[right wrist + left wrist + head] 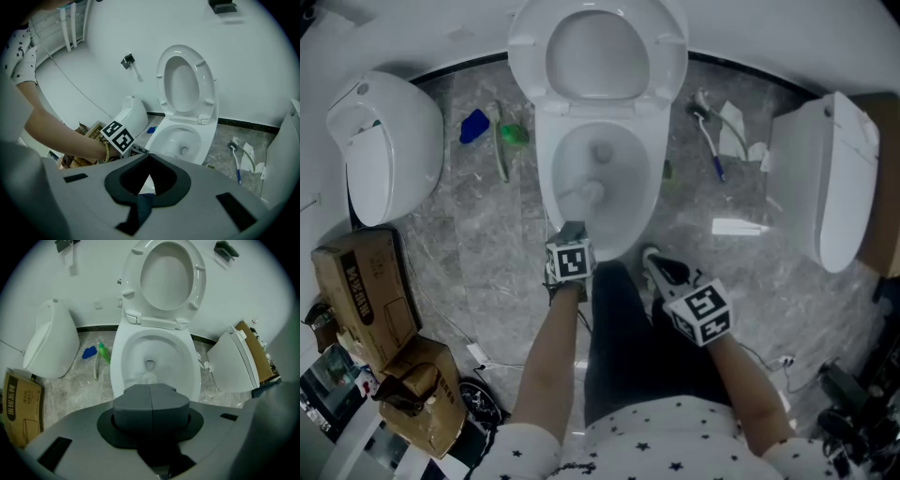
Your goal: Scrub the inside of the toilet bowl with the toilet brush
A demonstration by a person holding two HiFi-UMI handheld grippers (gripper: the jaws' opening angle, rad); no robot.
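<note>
The left gripper point(571, 230) hangs over the near rim of the toilet bowl point(548, 159), its jaws pressed together on the toilet brush point(593, 192), whose white head sits low inside the bowl, left of the drain. The seat stands raised against the far wall. The right gripper point(656, 265) waits just right of the bowl's near end, its jaws apart and empty.
</note>
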